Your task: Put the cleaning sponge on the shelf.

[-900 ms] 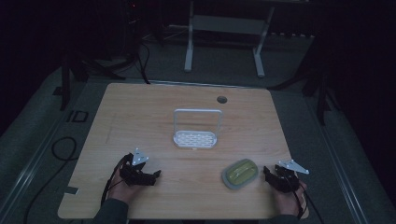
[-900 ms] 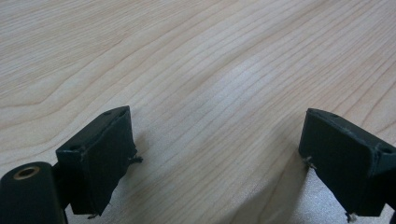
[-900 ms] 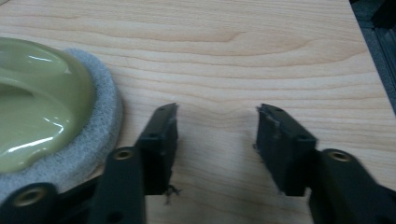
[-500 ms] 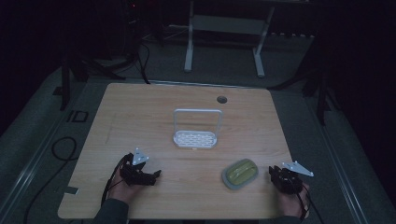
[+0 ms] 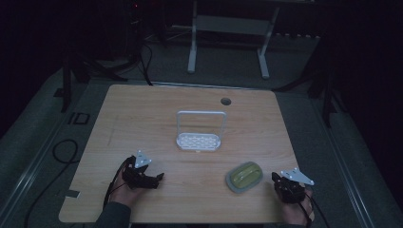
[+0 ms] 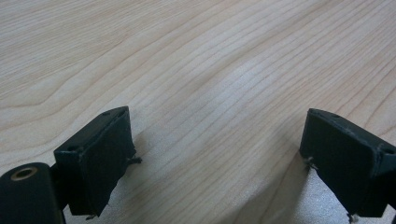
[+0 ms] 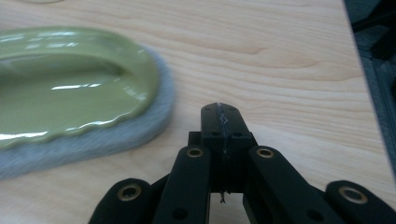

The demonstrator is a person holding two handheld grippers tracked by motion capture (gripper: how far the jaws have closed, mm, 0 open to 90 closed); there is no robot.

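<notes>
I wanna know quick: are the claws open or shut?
Left claw: open, holding nothing.
Right claw: shut, holding nothing, beside the green dish.

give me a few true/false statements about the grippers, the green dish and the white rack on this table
1. The right gripper has its jaws pressed together with nothing between them. True.
2. The left gripper is clamped on the green dish. False: its jaws stand wide apart over bare table.
3. The green dish sits on a grey pad. True.
4. The white rack lies between the two grippers at the near edge. False: it stands farther back, near the table's middle.
5. The green dish lies nearer the right gripper than the left. True.
</notes>
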